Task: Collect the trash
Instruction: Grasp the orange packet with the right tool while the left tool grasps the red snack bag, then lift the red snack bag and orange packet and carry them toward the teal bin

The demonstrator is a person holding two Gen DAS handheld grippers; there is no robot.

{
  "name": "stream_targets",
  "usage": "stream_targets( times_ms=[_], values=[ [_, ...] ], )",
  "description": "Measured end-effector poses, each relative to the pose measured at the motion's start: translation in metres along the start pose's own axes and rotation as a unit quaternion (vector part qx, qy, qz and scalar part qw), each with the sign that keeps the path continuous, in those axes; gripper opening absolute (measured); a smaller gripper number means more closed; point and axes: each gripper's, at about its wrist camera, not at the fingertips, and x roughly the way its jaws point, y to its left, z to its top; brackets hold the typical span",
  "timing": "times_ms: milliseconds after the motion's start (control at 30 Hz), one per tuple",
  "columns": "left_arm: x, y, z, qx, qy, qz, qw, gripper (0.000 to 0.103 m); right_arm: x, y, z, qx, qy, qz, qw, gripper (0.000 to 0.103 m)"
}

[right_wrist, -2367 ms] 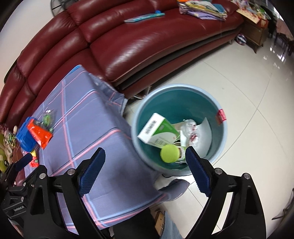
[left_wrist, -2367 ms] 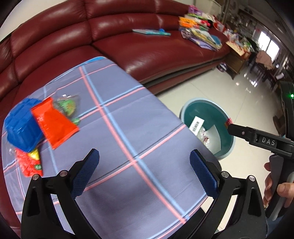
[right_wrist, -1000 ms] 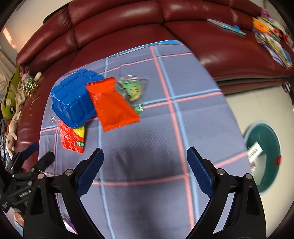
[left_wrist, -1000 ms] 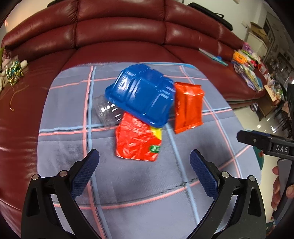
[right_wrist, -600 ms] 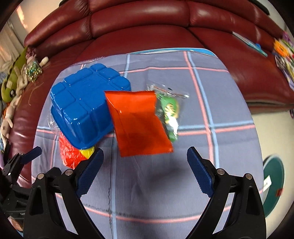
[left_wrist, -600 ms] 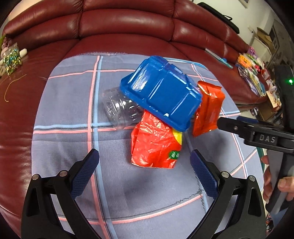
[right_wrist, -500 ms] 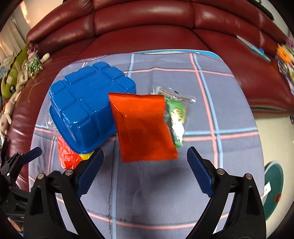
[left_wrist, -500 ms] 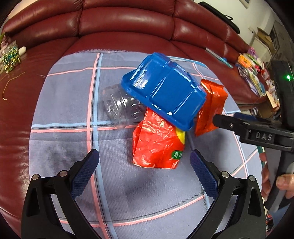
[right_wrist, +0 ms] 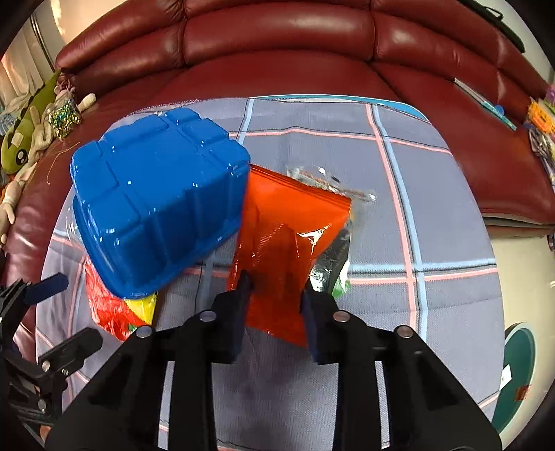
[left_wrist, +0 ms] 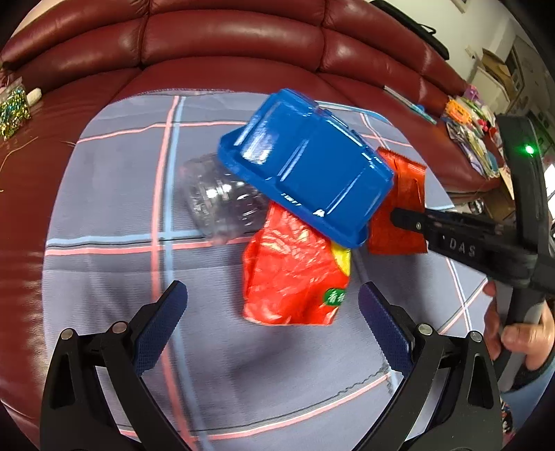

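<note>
On the checked cloth [left_wrist: 104,166] lies a heap of trash. An upturned blue plastic tub [left_wrist: 308,173] [right_wrist: 156,201] rests on a clear bottle [left_wrist: 218,197] and a crumpled red snack bag [left_wrist: 291,270] [right_wrist: 104,305]. Beside the tub lies an orange packet [right_wrist: 288,225] [left_wrist: 402,194]. My right gripper [right_wrist: 275,288] is closing on the packet's near end, which is bunched between the pads. A clear packet with green print [right_wrist: 333,263] lies partly under the orange one. My left gripper [left_wrist: 272,295] hangs open just above the red bag, holding nothing.
A dark red leather sofa [right_wrist: 277,31] wraps around the back and right. The teal bin [right_wrist: 517,374] stands on the floor at the lower right. A green plush toy [right_wrist: 20,145] and beads lie on the sofa at the left. A hand [left_wrist: 520,333] holds the right gripper's handle.
Both grippers came in from the bin side and sank toward the heap. The right jaws, wide open half a second ago, have narrowed onto the orange packet and crumpled it.
</note>
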Motion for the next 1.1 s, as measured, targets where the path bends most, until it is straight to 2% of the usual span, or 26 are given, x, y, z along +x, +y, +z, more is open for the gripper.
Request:
stream_targets(
  times_ms=[167, 367, 433, 500, 533, 567, 600, 800, 1100],
  values=[
    [0.012, -0.018, 0.004, -0.003, -0.002, 0.005, 1.0000, 0.099, -0.012, -0.010, -0.011, 0.014, -0.003, 0.017, 1.000, 0.022],
    [0.029, -0.037, 0.005, -0.012, -0.005, 0.030, 0.9995, 0.099, -0.027, -0.027, -0.023, 0.035, 0.000, 0.037, 0.999, 0.022],
    [0.032, -0.040, 0.005, -0.015, -0.009, 0.039, 0.9991, 0.084, -0.033, -0.034, -0.029, 0.039, -0.002, 0.038, 0.998, 0.023],
    [0.038, -0.040, 0.003, -0.011, 0.005, 0.040, 0.9991, 0.046, -0.036, -0.040, -0.034, 0.045, -0.002, 0.040, 0.998, 0.023],
    [0.039, -0.040, 0.002, -0.010, 0.008, 0.044, 0.9989, 0.040, -0.038, -0.044, -0.038, 0.048, -0.001, 0.041, 0.998, 0.023],
    [0.038, -0.041, 0.002, -0.007, 0.004, 0.052, 0.9986, 0.028, -0.040, -0.046, -0.041, 0.049, -0.001, 0.041, 0.998, 0.023],
    [0.037, -0.040, 0.000, -0.008, 0.010, 0.045, 0.9989, 0.021, -0.041, -0.049, -0.044, 0.051, -0.001, 0.040, 0.998, 0.023],
    [0.018, -0.049, -0.017, 0.007, 0.018, 0.022, 0.9996, 0.019, -0.050, -0.067, -0.063, 0.073, -0.001, 0.043, 0.996, 0.023],
    [-0.019, -0.098, -0.053, 0.062, 0.034, -0.029, 0.9971, 0.019, -0.080, -0.088, -0.097, 0.101, -0.011, 0.042, 0.994, 0.023]
  ],
)
